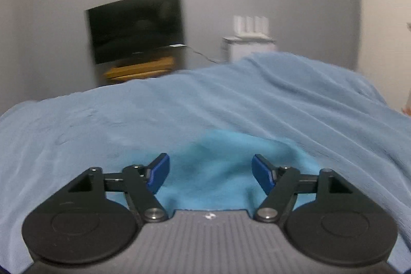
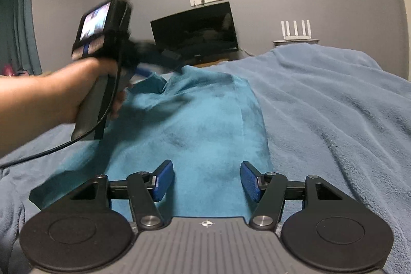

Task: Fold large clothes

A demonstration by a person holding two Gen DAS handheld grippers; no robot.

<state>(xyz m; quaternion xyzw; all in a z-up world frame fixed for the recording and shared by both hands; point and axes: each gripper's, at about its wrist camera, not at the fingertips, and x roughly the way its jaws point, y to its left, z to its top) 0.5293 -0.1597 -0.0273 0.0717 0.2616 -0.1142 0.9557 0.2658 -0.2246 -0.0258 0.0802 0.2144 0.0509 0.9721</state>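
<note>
A teal garment (image 2: pixel 200 125) lies on a pale blue blanket (image 2: pixel 321 104) over a bed. In the right wrist view my right gripper (image 2: pixel 206 180) is open and empty, low over the near end of the garment. The left gripper's body (image 2: pixel 102 48) shows there too, held in a hand above the garment's far crumpled end, blurred. In the left wrist view my left gripper (image 1: pixel 210 175) is open, its blue pads (image 1: pixel 159 172) apart just above a teal patch of the garment (image 1: pixel 210 166), with nothing between them.
A dark TV screen (image 2: pixel 195 30) stands on a wooden stand (image 1: pixel 141 68) against the grey wall beyond the bed. A white router (image 2: pixel 295 31) sits on a small white cabinet (image 1: pixel 246 48) to the right. A black cable (image 2: pixel 51 150) trails from the left gripper.
</note>
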